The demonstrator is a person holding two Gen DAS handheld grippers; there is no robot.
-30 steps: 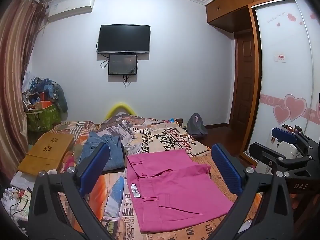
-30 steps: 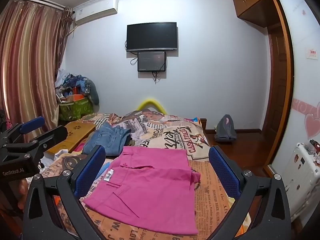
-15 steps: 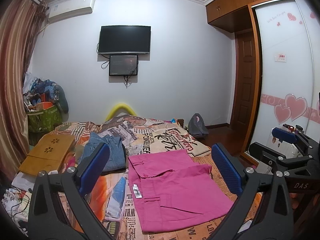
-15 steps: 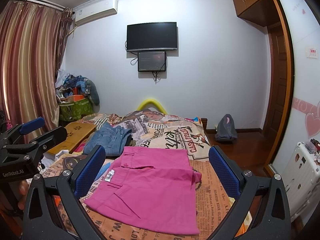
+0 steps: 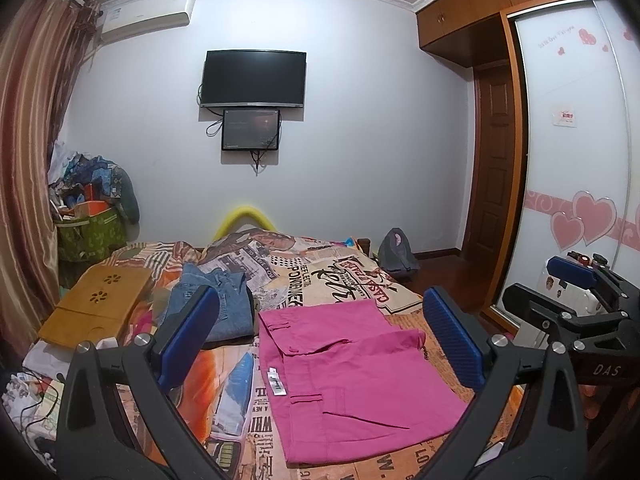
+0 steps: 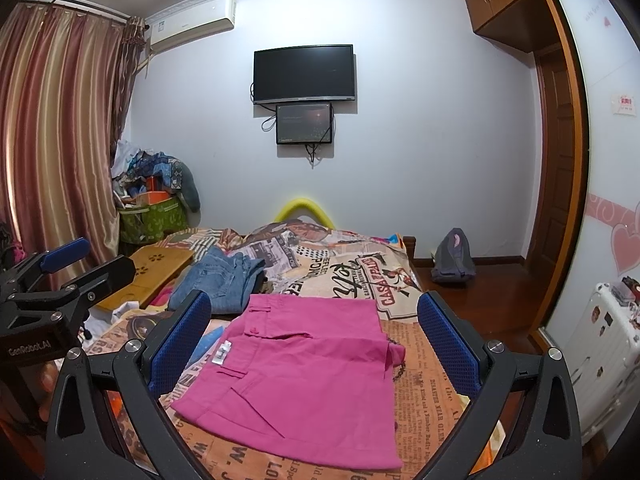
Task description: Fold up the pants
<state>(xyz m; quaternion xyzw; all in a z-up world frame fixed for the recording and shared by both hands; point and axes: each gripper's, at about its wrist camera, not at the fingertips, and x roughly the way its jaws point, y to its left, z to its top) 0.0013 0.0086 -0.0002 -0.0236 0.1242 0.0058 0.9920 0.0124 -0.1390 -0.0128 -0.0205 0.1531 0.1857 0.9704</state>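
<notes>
Barely a drift in the last second: the left gripper hangs with fingers spread wide and empty, pants lying folded on the bed between and beyond them. Right gripper, same story, released, pants framed between its fingers. Looks like the fold's about done.

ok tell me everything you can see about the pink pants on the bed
The bright pink woven-cotton-looking pants lie flat on the newspaper-print bedspread, already folded into a compact rectangle. The waistband with belt loops faces the far wall, a small white tag sticks out on the left edge, and a slanted pocket seam shows near the front. One corner flips up on the right. Neither gripper touches them; folded blue jeans sit just beyond.
</notes>
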